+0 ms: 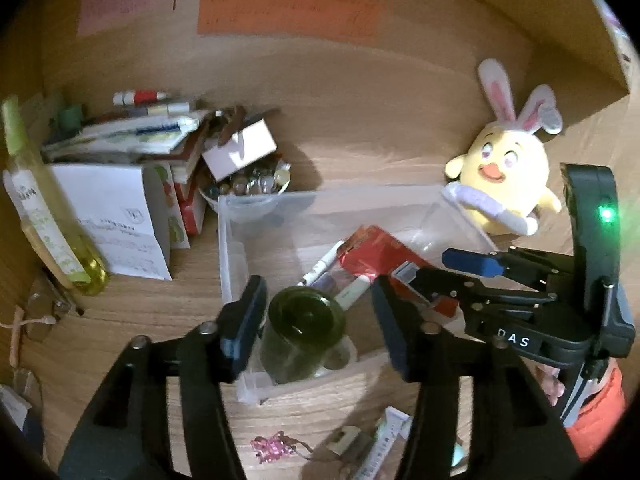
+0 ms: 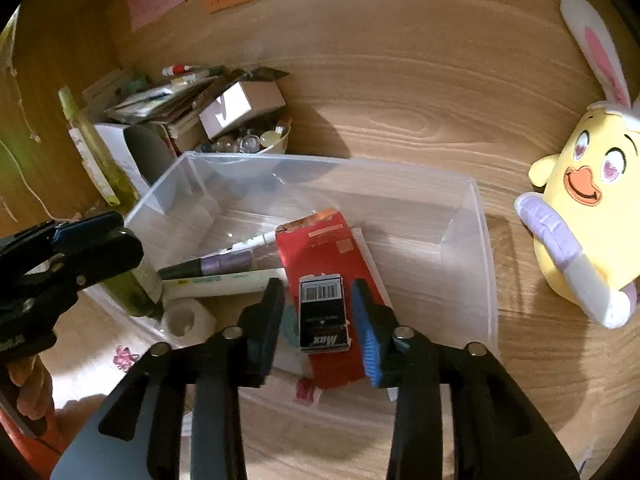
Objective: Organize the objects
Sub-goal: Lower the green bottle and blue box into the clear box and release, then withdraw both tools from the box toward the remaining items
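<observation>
Over the clear bin [image 2: 476, 216] on the wooden desk [image 2: 400, 92], both claws work at once. Left gripper [image 1: 320, 320] is spread wide around a dark green bottle [image 1: 306, 322] standing at the bin's near-left corner; jaws sit either side of it, apart from the glass as far as I can tell. Right gripper [image 2: 318, 320] is also spread, straddling a small black box [image 2: 323, 312] with a barcode that lies on a red carton [image 2: 320, 256] inside the bin; pads don't seem to touch it. Pens [image 2: 224, 264] and a white tube [image 2: 224, 284] lie in the bin too. Risks, as I judge them: the bottle is upright, tall and smooth, so a stray nudge from either jaw could tip it onto the pens or over the bin wall. The black box rests on a tilted carton, so closing off-centre may slide it or lift the carton with it. The two claws are close together and could clash. Plush chick [image 2: 588, 200] stands well clear at right, and a clutter pile [image 1: 132, 136] with a bowl of beads [image 2: 256, 142] sits behind the bin.
</observation>
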Demonstrator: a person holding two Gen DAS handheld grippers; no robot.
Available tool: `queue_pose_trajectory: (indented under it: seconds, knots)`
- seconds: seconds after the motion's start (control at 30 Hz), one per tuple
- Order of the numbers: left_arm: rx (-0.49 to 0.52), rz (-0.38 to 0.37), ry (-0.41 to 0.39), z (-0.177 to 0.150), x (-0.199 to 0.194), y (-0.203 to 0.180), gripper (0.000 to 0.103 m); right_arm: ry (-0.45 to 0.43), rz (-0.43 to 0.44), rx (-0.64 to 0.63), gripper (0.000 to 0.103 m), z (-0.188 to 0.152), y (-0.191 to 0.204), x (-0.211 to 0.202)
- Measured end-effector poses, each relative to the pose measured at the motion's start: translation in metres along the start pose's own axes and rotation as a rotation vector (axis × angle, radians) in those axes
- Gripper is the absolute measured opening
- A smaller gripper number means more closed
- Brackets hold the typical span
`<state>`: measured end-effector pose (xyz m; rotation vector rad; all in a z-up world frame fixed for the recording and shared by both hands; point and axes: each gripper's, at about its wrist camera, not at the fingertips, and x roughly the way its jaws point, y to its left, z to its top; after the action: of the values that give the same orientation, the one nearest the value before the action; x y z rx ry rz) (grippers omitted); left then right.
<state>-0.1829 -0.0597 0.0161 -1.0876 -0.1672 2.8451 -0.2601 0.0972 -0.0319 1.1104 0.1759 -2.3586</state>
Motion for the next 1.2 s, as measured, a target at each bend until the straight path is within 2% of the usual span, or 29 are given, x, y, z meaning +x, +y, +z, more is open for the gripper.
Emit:
queue_pose_trajectory:
  seconds: [0.07, 0.23, 0.3, 0.4, 0.5, 0.77, 0.93, 1.03, 1.07, 1.13, 1.2]
  knots:
    - [0.018, 0.005, -0.028, 0.0, -0.012, -0.005, 0.062, -0.017, 0.012, 0.006, 0.041, -0.002, 0.001, -0.011]
    - [0.043, 0.009, -0.101, -0.005, -0.044, -0.013, 0.083, -0.075, 0.033, 0.001, 0.055, -0.009, 0.005, -0.043]
    - [0.054, 0.014, -0.119, -0.01, -0.055, -0.016, 0.088, -0.104, 0.036, -0.011, 0.059, -0.015, 0.009, -0.059]
    - [0.066, 0.021, -0.125, -0.019, -0.064, -0.019, 0.093, -0.135, 0.042, -0.02, 0.068, -0.028, 0.011, -0.079]
    - [0.073, 0.028, -0.117, -0.032, -0.069, -0.02, 0.094, -0.146, 0.056, -0.024, 0.069, -0.041, 0.014, -0.092]
    - [0.056, 0.022, -0.042, -0.063, -0.061, -0.016, 0.094, -0.113, 0.11, -0.004, 0.07, -0.09, 0.022, -0.103]
    - [0.037, 0.019, 0.015, -0.084, -0.05, -0.009, 0.094, -0.026, 0.152, -0.004, 0.07, -0.126, 0.036, -0.086]
    - [0.02, 0.011, 0.054, -0.1, -0.043, -0.005, 0.093, 0.023, 0.149, -0.015, 0.07, -0.144, 0.044, -0.073]
    - [0.016, 0.005, 0.065, -0.105, -0.041, -0.004, 0.09, 0.039, 0.148, -0.02, 0.07, -0.15, 0.047, -0.068]
    - [0.014, -0.002, 0.09, -0.113, -0.038, -0.004, 0.074, 0.059, 0.142, -0.033, 0.07, -0.159, 0.053, -0.062]
    - [0.015, -0.012, 0.108, -0.12, -0.035, -0.005, 0.068, 0.05, 0.124, -0.047, 0.07, -0.163, 0.058, -0.061]
